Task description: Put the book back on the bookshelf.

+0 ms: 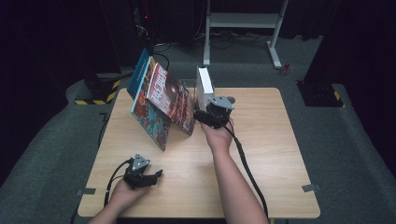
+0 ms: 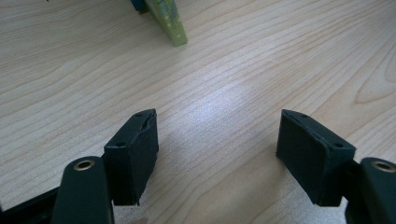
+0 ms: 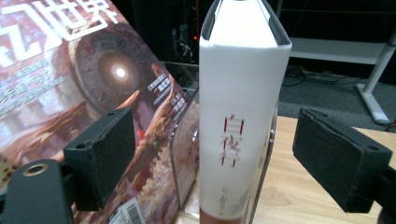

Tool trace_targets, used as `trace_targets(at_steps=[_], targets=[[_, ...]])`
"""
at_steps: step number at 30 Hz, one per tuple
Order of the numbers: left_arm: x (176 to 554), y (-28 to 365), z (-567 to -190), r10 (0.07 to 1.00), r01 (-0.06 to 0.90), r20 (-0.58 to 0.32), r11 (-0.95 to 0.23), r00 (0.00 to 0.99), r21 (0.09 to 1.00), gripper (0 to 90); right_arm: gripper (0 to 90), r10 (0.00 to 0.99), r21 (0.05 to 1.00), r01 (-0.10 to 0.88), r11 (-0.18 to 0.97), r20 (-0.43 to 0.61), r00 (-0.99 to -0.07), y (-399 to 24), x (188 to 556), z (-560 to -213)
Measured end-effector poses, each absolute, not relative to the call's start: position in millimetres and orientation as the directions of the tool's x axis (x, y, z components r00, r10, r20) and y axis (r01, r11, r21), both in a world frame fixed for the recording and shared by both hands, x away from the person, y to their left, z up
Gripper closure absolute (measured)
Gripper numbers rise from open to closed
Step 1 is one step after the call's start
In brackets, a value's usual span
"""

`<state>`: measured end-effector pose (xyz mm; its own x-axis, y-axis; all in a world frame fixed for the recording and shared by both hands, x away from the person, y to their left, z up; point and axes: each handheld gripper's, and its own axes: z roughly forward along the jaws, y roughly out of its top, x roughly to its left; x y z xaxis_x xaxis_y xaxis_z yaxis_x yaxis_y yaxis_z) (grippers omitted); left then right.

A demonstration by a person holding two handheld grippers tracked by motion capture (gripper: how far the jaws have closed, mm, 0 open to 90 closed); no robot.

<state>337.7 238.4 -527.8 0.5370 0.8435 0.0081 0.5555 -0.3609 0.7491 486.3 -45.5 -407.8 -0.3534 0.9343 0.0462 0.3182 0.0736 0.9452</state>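
A white book [image 1: 204, 85] stands upright near the table's far edge, its spine [image 3: 236, 121] facing my right gripper. My right gripper [image 1: 202, 113] sits just in front of it, held by a hand. In the right gripper view the spine is between the open jaws [image 3: 212, 140], with a gap at each pad [image 3: 105, 149]. A red magazine [image 1: 170, 98] and a blue book [image 1: 140, 77] lean to the left of the white book. My left gripper [image 1: 156, 176] rests near the table's front left, open over bare wood [image 2: 217, 130].
A clear stand [image 3: 182, 158] sits between the magazine and the white book. A yellow-green book corner [image 2: 173, 23] touches the wooden table [image 1: 261, 140]. Cables trail from both grippers. A white metal frame [image 1: 243, 21] stands on the floor beyond the table.
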Motion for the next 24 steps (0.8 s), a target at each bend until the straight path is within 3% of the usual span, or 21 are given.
trace_targets(at_steps=[24], targets=[[338, 237, -528, 0.843, 0.560, 0.004, -0.360, 0.538, 0.746, 25.0, 9.9, 0.924, 0.927, 0.359, 0.107, 0.040, -0.380, -94, 437, -434]])
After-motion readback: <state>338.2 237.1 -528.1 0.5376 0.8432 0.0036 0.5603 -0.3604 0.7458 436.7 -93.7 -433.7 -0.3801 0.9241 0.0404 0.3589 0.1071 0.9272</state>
